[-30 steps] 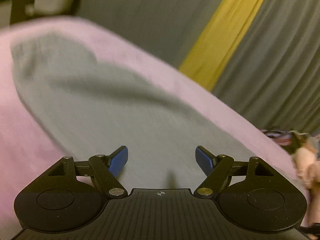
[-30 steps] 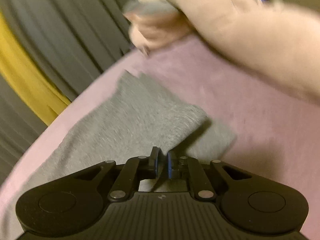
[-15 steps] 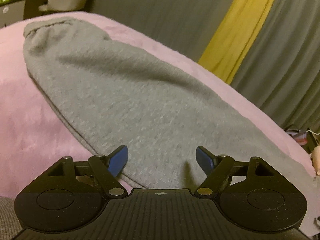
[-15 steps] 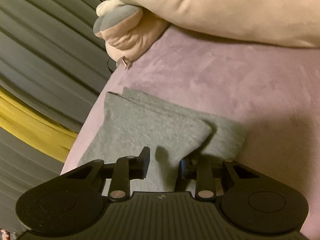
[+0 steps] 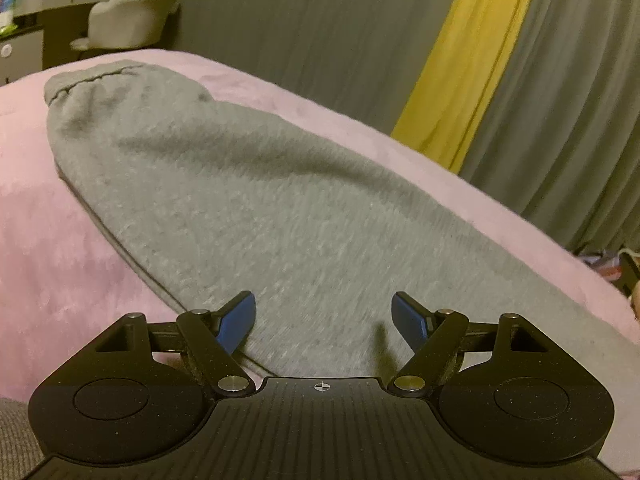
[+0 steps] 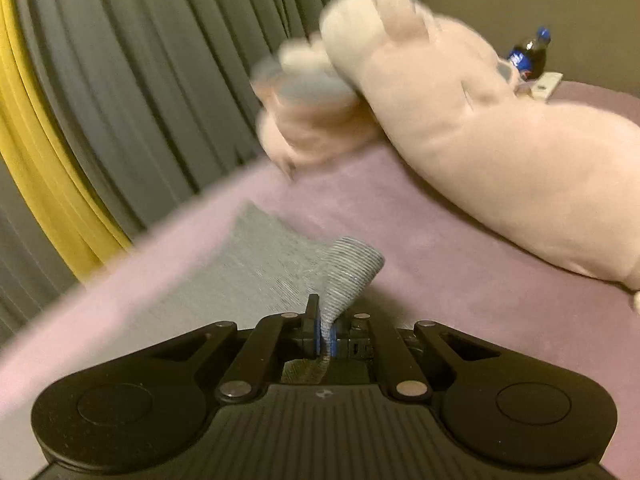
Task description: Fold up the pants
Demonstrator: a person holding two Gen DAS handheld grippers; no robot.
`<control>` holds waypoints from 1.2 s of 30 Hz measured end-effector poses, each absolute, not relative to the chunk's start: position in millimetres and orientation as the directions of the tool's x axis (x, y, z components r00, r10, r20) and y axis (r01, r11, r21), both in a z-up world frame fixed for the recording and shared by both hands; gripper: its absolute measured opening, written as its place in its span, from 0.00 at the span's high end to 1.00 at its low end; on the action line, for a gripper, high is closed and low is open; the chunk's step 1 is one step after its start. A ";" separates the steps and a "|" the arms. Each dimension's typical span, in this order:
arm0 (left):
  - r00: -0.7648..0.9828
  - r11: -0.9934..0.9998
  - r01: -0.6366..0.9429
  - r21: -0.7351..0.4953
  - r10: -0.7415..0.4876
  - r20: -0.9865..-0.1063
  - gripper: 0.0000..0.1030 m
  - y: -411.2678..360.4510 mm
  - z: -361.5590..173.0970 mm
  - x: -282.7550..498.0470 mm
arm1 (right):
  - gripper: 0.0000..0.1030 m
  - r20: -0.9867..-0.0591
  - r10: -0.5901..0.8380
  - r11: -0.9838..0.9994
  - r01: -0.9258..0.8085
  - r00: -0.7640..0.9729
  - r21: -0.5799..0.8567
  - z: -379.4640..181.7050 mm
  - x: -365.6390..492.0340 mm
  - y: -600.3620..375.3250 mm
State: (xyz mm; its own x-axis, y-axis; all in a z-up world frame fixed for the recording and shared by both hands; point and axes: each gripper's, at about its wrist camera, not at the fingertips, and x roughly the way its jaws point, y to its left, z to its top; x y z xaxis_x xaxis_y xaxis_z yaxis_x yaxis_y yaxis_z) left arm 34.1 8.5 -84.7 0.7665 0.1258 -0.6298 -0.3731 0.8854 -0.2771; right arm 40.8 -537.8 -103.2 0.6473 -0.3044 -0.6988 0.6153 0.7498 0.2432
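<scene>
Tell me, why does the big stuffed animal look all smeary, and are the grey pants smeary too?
Right wrist view: motion blur smears the plush toy and the curtain; the pants cuff in the right hand-held gripper stays fairly sharp. Left wrist view: the grey pants are mostly clear, streaky near the left hand-held gripper. Both views are dim and bend straight edges.

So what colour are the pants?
Grey pants, lying on pink bedding; clearest in the left wrist view.

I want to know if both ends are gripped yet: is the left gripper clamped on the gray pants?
No: the left gripper stands open, its blue pads apart above the gray pants, pressing on nothing.
</scene>
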 end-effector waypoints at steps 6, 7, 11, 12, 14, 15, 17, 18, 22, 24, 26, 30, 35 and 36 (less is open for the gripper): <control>0.767 0.898 -0.367 -0.244 0.143 -0.626 0.21 6.7 -84.0 34.5 | 0.95 -0.717 -0.239 0.672 0.645 0.655 0.365 -113.5 32.0 -551.8; 0.766 0.900 -0.364 -0.241 0.142 -0.626 0.21 6.2 -84.6 35.5 | 0.95 -0.691 -0.239 0.677 0.627 0.682 0.385 -110.0 27.4 -549.7; 0.743 0.908 -0.363 -0.211 0.145 -0.654 0.21 4.6 -89.6 41.6 | 0.94 -0.735 -0.296 0.660 0.687 0.610 0.305 -114.4 30.3 -551.3; 0.736 0.911 -0.362 -0.200 0.147 -0.661 0.21 3.9 -90.8 43.1 | 0.92 -0.753 -0.290 0.652 0.699 0.590 0.296 -118.1 33.9 -551.7; 0.727 0.918 -0.354 -0.177 0.151 -0.670 0.20 2.0 -91.8 44.3 | 0.85 -0.753 -0.290 0.632 0.709 0.590 0.312 -120.2 33.2 -554.6; 0.725 0.922 -0.349 -0.166 0.154 -0.672 0.20 0.8 -92.0 44.5 | 0.83 -0.742 -0.298 0.623 0.711 0.601 0.326 -118.7 29.3 -554.5; 0.725 0.926 -0.342 -0.157 0.154 -0.672 0.18 -0.7 -92.5 45.1 | 0.69 -0.726 -0.304 0.597 0.717 0.617 0.360 -116.5 20.5 -556.4; 0.724 0.927 -0.341 -0.155 0.154 -0.673 0.18 -1.1 -93.0 45.9 | 0.62 -0.714 -0.293 0.582 0.711 0.636 0.395 -115.7 15.6 -559.3; 0.717 0.932 -0.338 -0.135 0.162 -0.678 0.17 -2.9 -95.6 49.9 | 0.30 -0.695 -0.219 0.520 0.685 0.685 0.511 -115.4 1.1 -565.7; 0.715 0.935 -0.333 -0.122 0.166 -0.680 0.16 -4.6 -96.3 51.2 | 0.29 -0.686 -0.132 0.487 0.650 0.715 0.584 -119.9 -1.9 -571.0; 0.712 0.938 -0.329 -0.107 0.172 -0.681 0.15 -6.5 -96.9 52.4 | 0.29 -0.692 -0.041 0.446 0.633 0.720 0.632 -125.8 1.5 -573.0; 0.705 0.945 -0.320 -0.063 0.193 -0.682 0.15 -12.0 -99.3 54.8 | 0.29 -0.621 0.123 0.479 0.502 0.774 0.720 -123.9 4.8 -557.1; 0.699 0.951 -0.308 -0.017 0.214 -0.682 0.14 -17.4 -101.2 55.7 | 0.29 -0.553 0.377 0.568 0.287 0.743 0.772 -117.8 27.4 -520.6; 0.699 0.951 -0.307 -0.017 0.214 -0.682 0.14 -17.3 -101.3 55.6 | 0.29 -0.540 0.436 0.564 0.248 0.720 0.787 -119.0 32.8 -512.5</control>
State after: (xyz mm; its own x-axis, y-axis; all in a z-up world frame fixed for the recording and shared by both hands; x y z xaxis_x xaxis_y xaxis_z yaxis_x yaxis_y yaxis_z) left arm 55.6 -17.3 -101.3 0.6990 0.2139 -0.6824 -0.3074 0.9514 -0.0167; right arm 32.8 -512.5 -119.0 0.7201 0.4362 -0.5396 0.2483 0.5642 0.7874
